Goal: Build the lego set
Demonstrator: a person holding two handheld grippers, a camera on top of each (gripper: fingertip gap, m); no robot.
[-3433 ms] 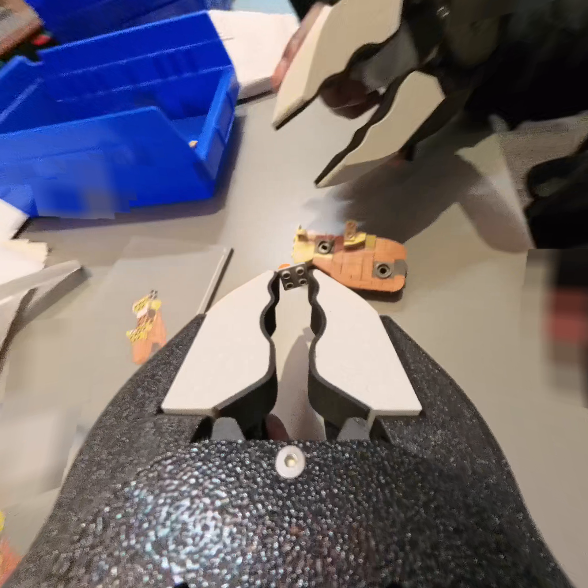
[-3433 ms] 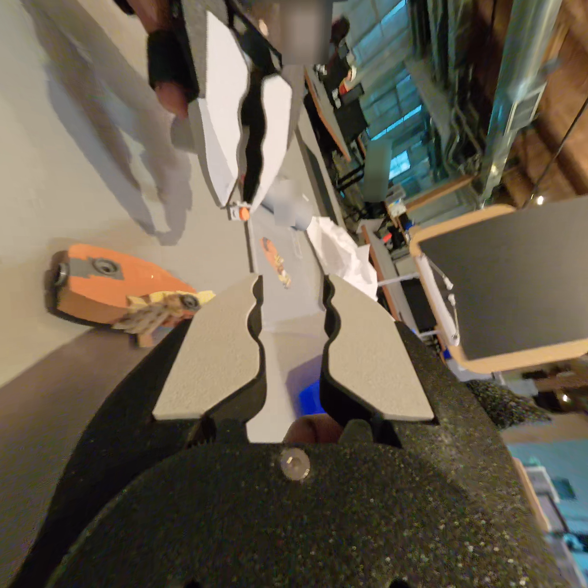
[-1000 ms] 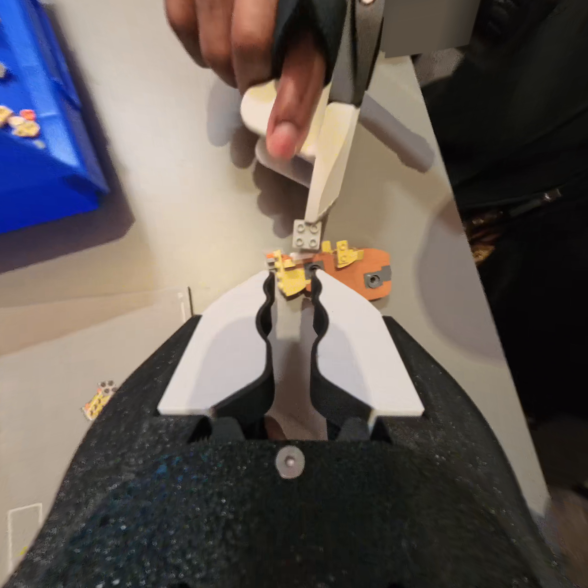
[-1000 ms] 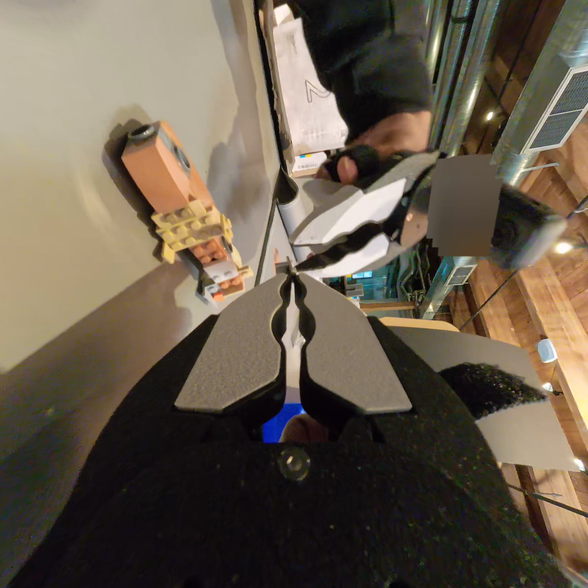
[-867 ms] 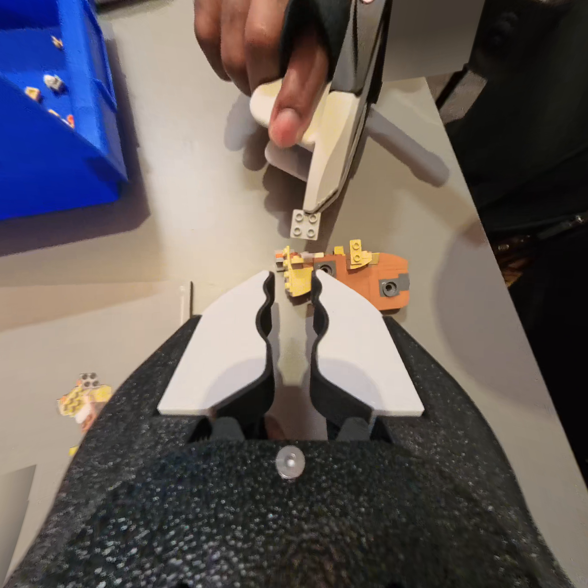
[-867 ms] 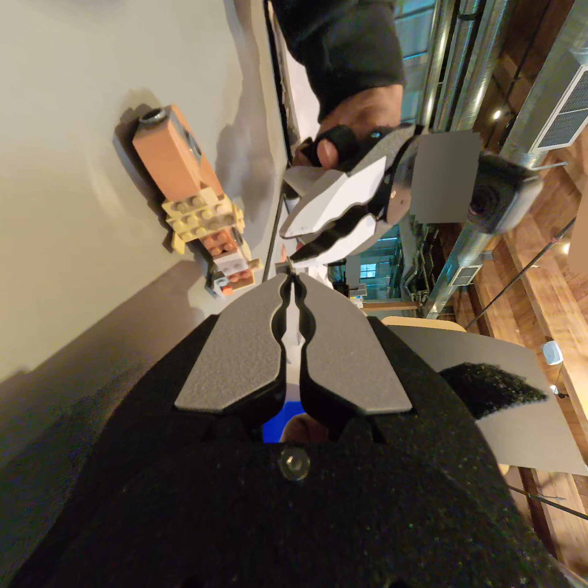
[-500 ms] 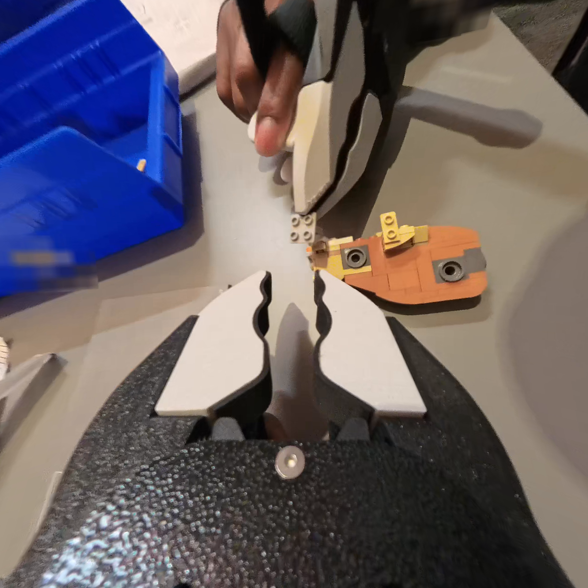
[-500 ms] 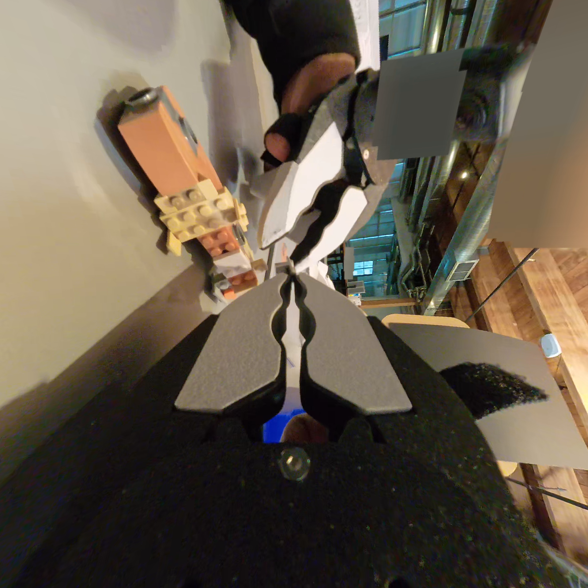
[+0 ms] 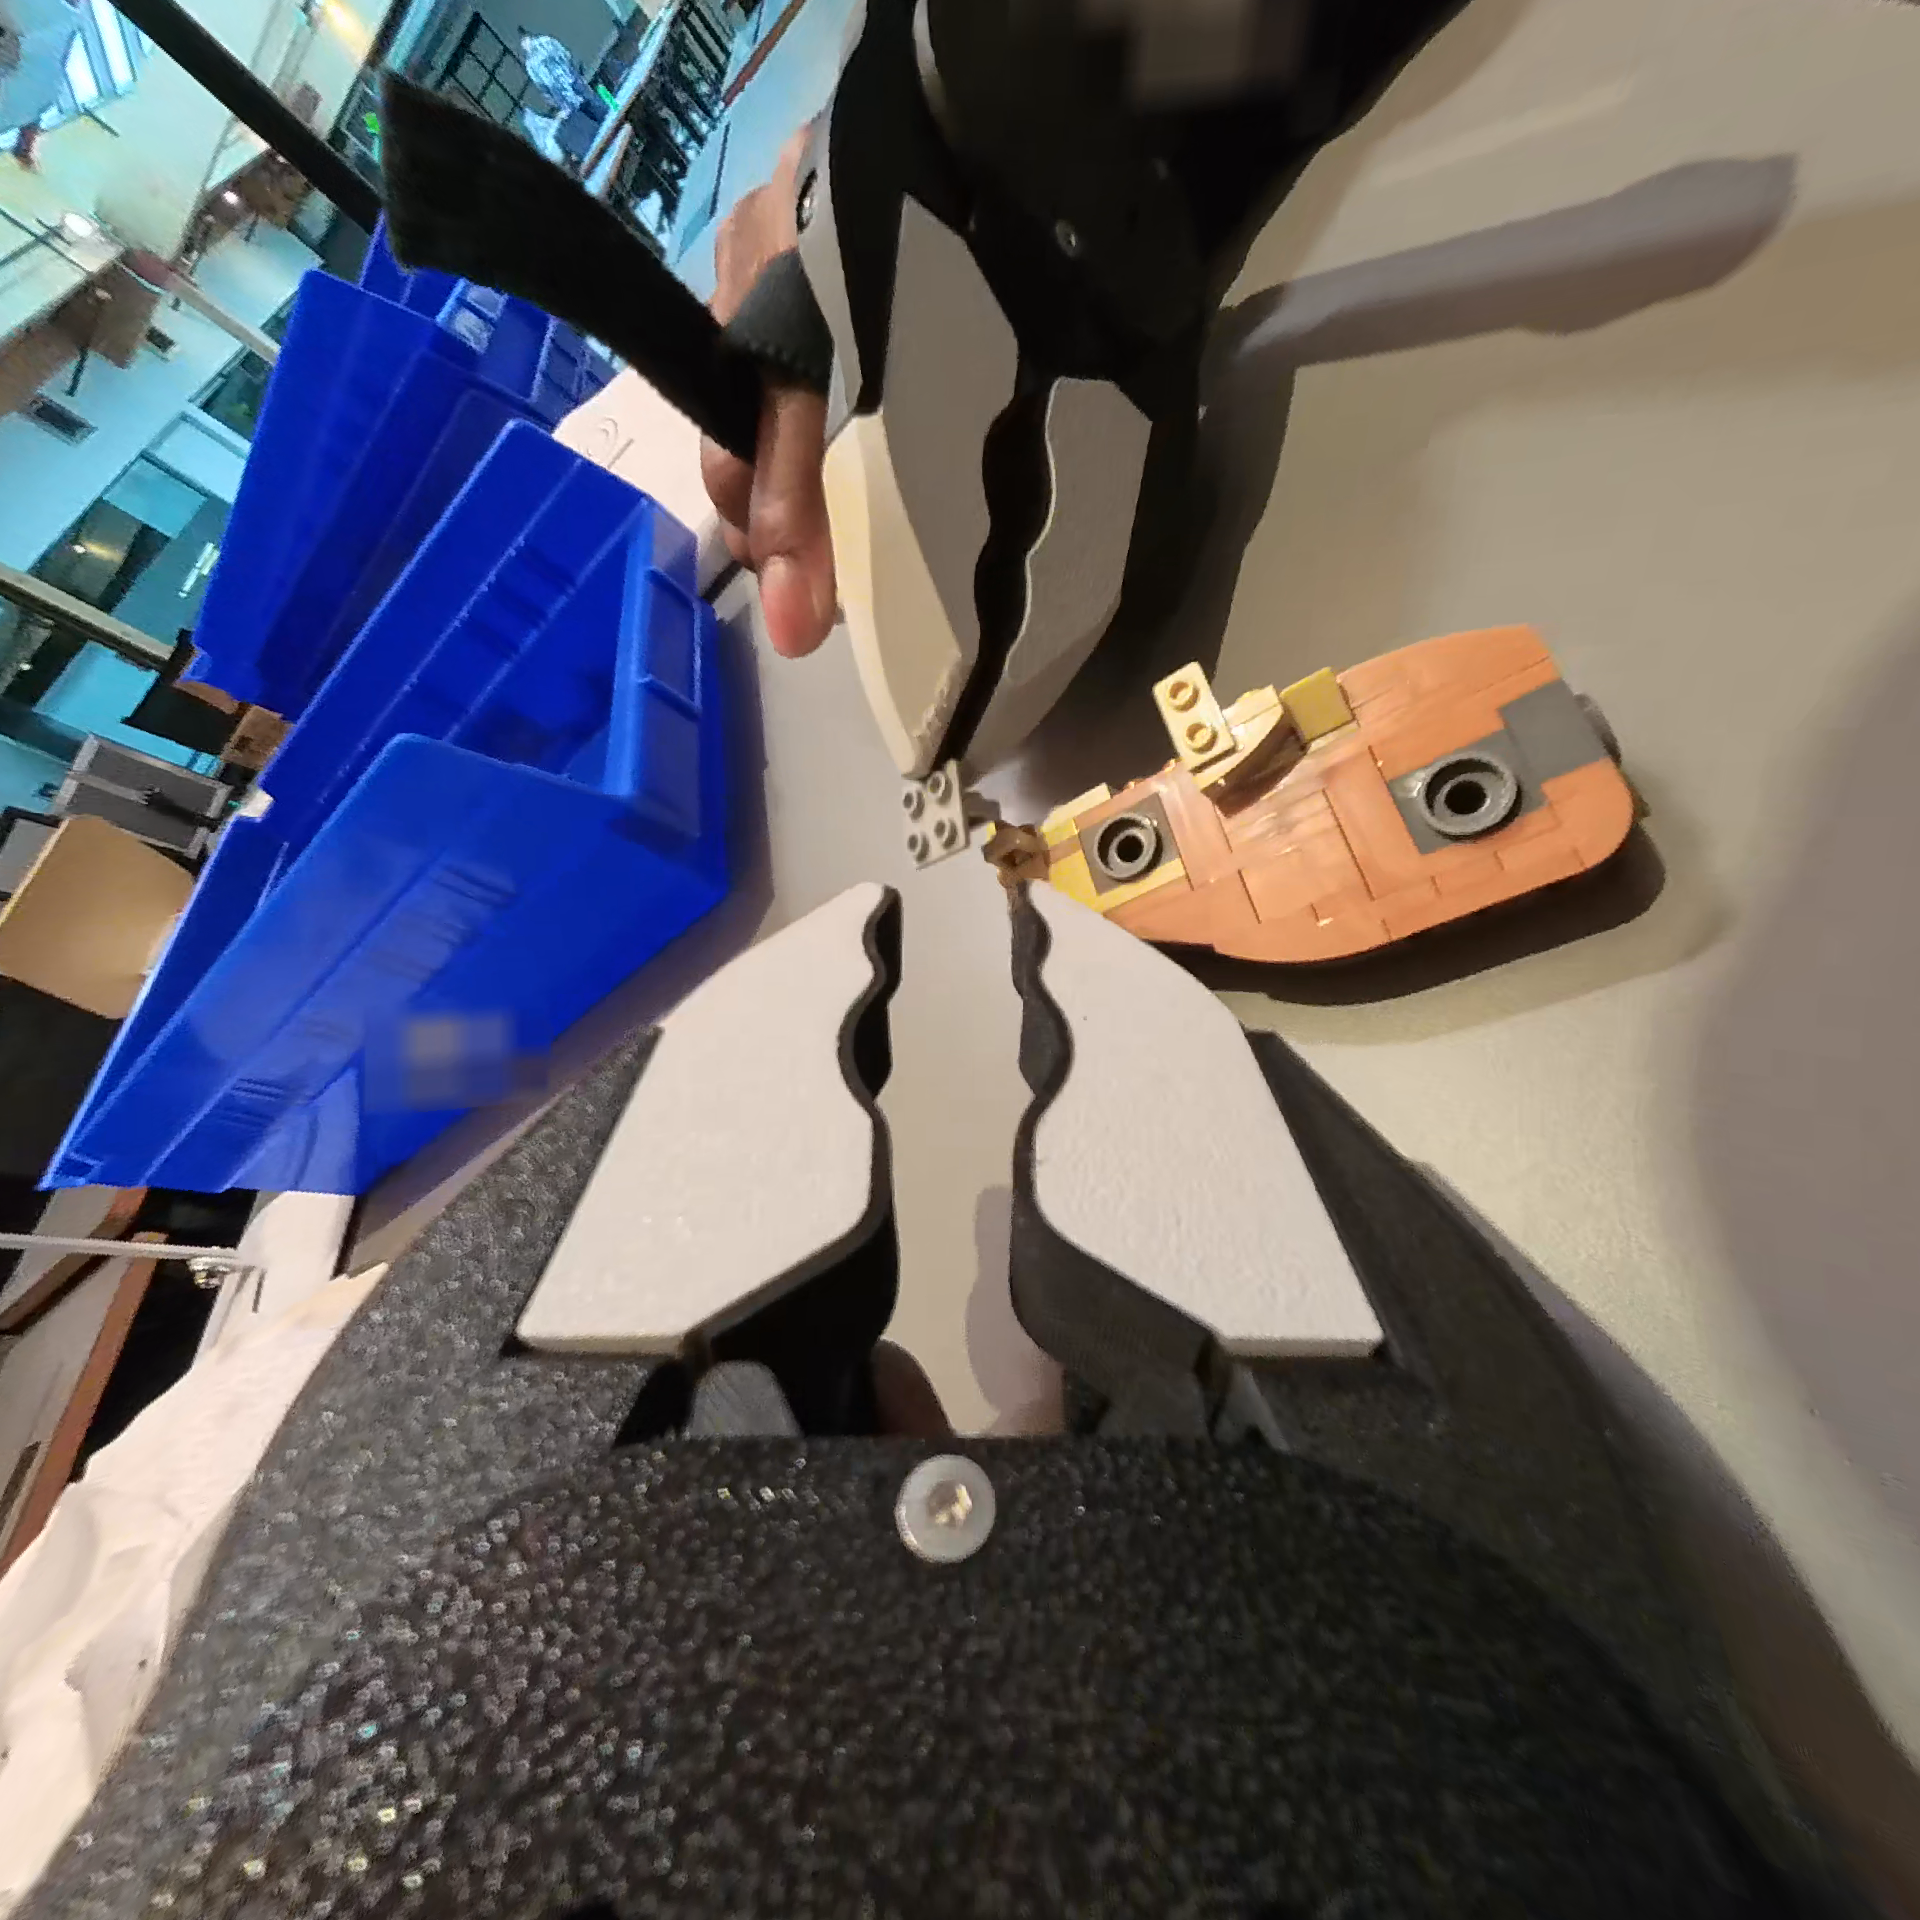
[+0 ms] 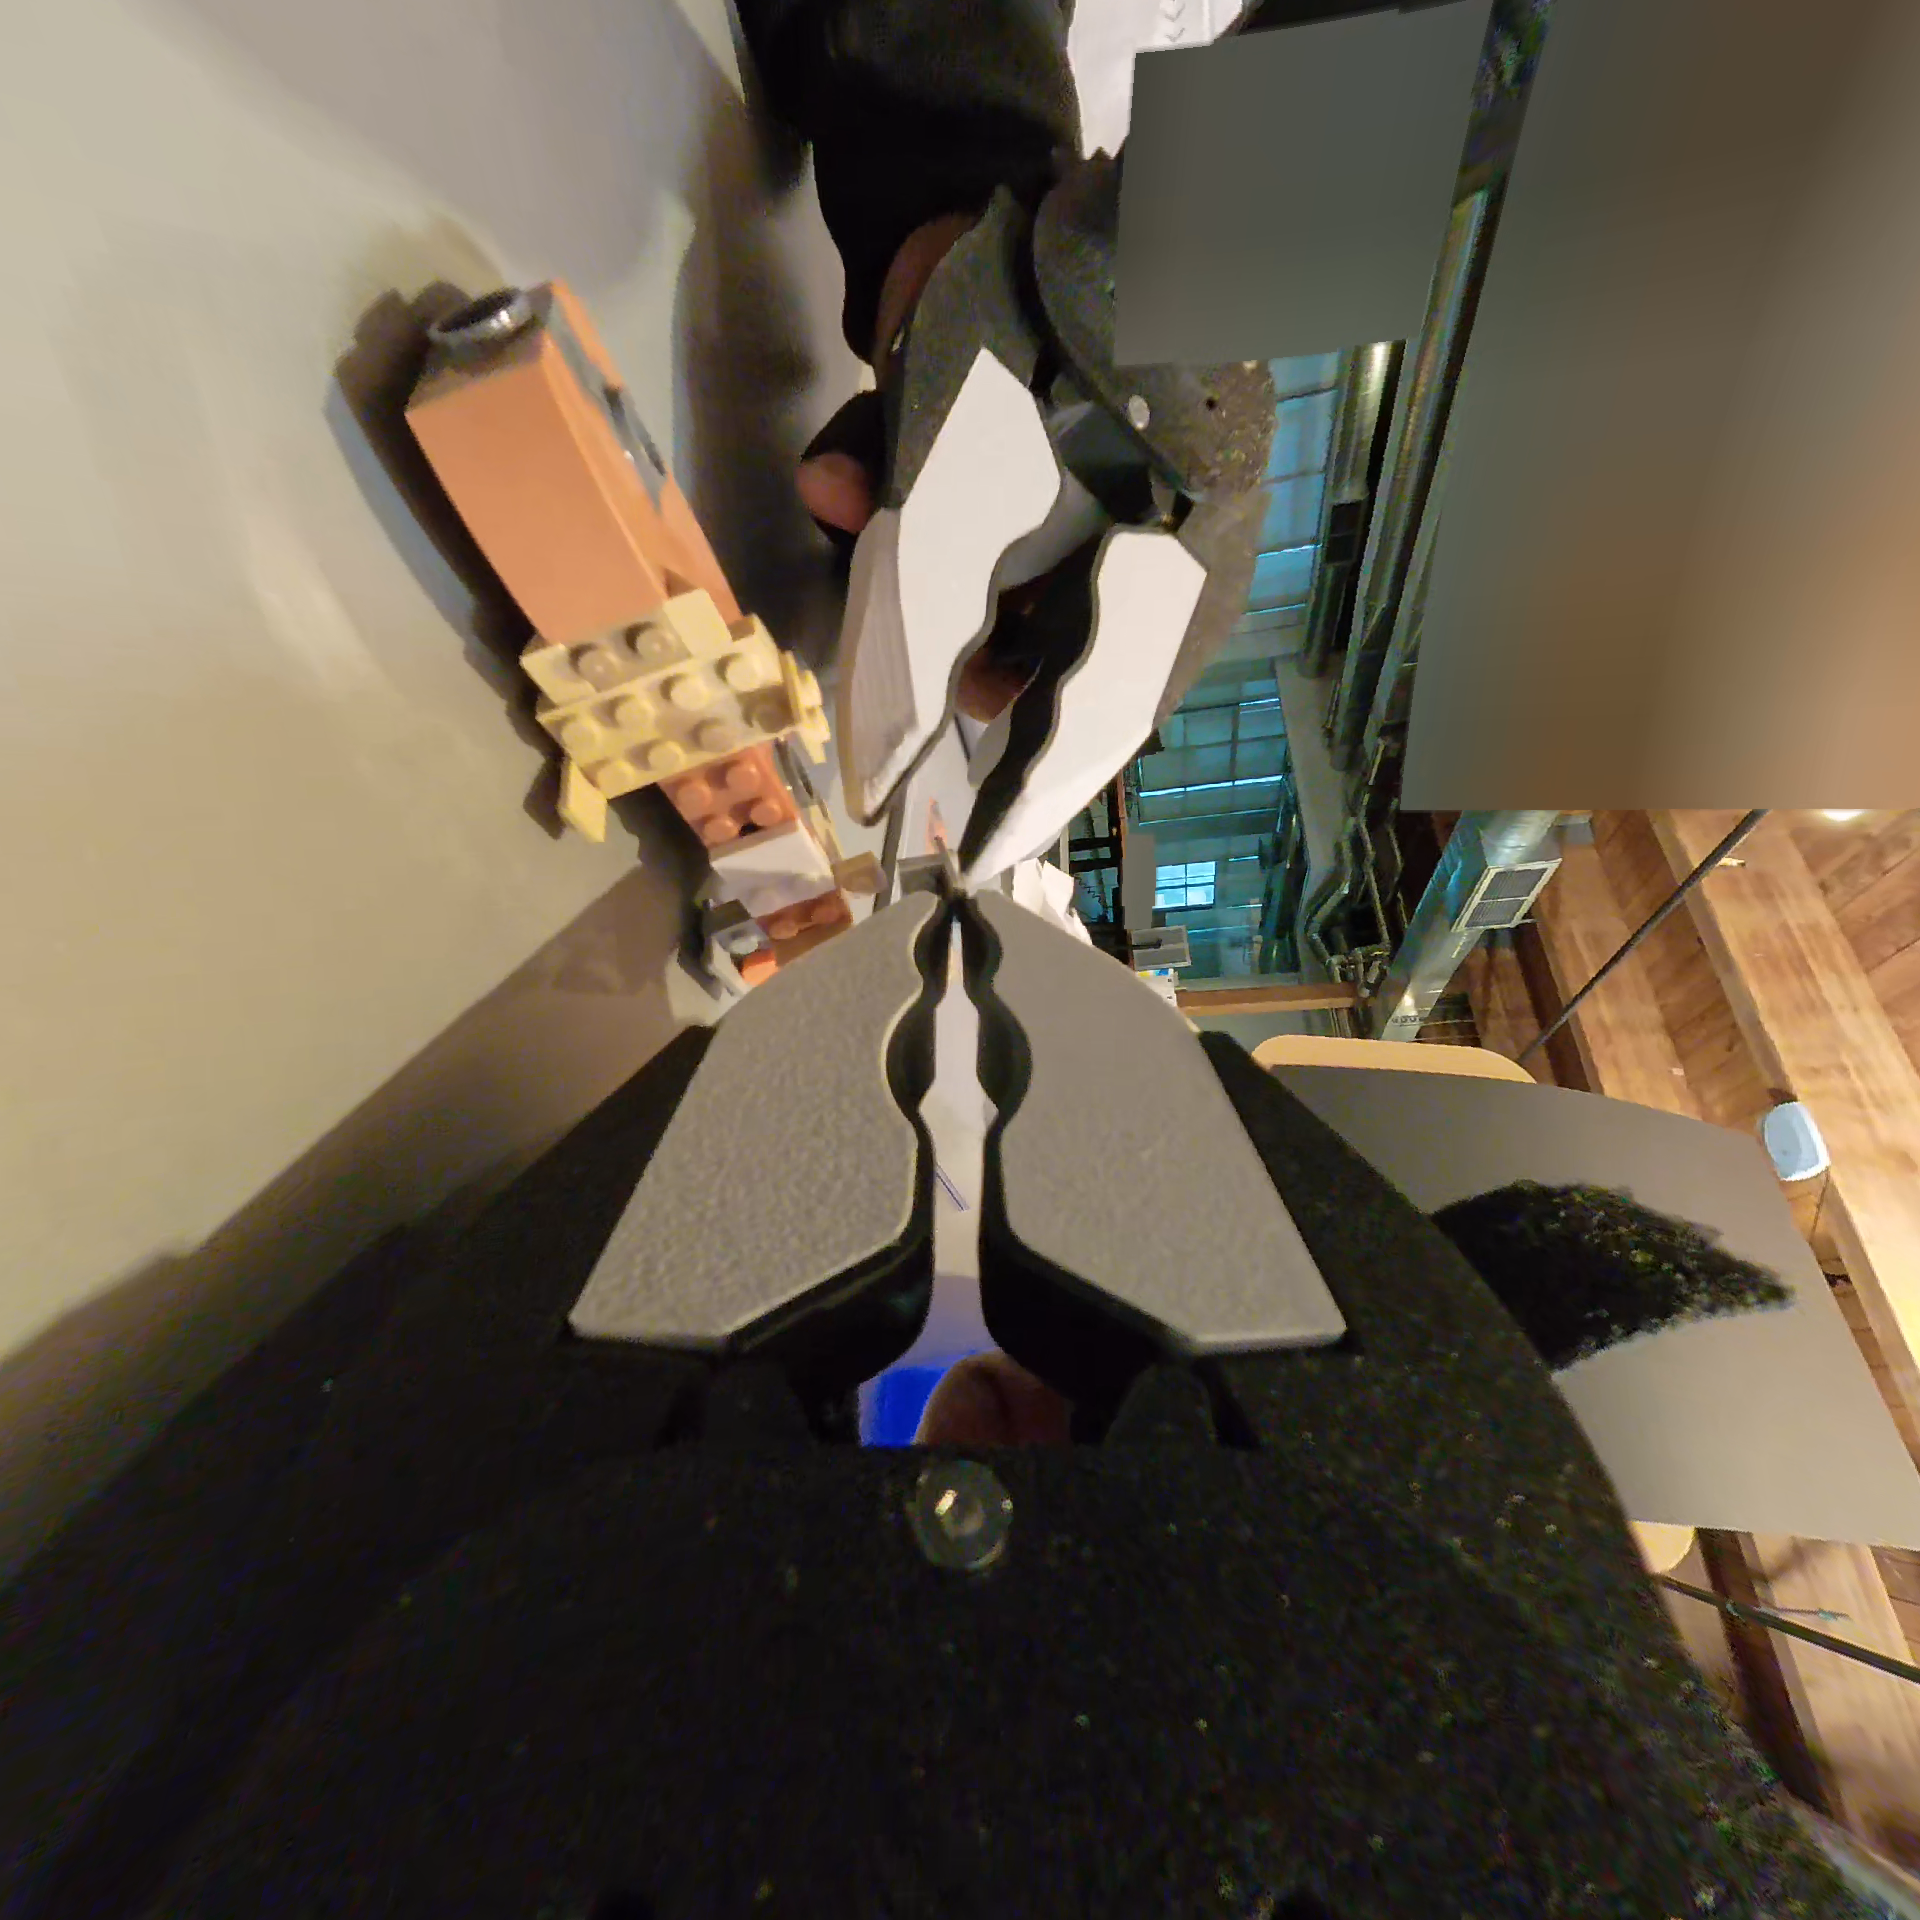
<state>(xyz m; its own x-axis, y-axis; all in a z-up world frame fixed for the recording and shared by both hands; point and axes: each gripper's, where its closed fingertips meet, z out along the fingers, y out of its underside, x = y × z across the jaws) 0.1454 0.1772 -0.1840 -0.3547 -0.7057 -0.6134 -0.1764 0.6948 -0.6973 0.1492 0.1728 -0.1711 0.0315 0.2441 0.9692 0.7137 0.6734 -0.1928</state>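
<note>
though the orange hull already lies on the table with tan and yellow pieces stacked at its near end and two grey round fittings set into its side, i judge the build well short of done: a small grey plate is yet to go on.

in the left wrist view, going left to right from that hull: blue bins sit well to its left, then the grey plate hangs just beside the hull's near tip, pinched in the right claw; my left claw stands narrowly parted and empty, one tip touching the hull's end.

the right wrist view adds the hull's studded tan top, which the other view hides, but the plate shows only edge-on at my own tips. the bins go almost unseen there.
</note>
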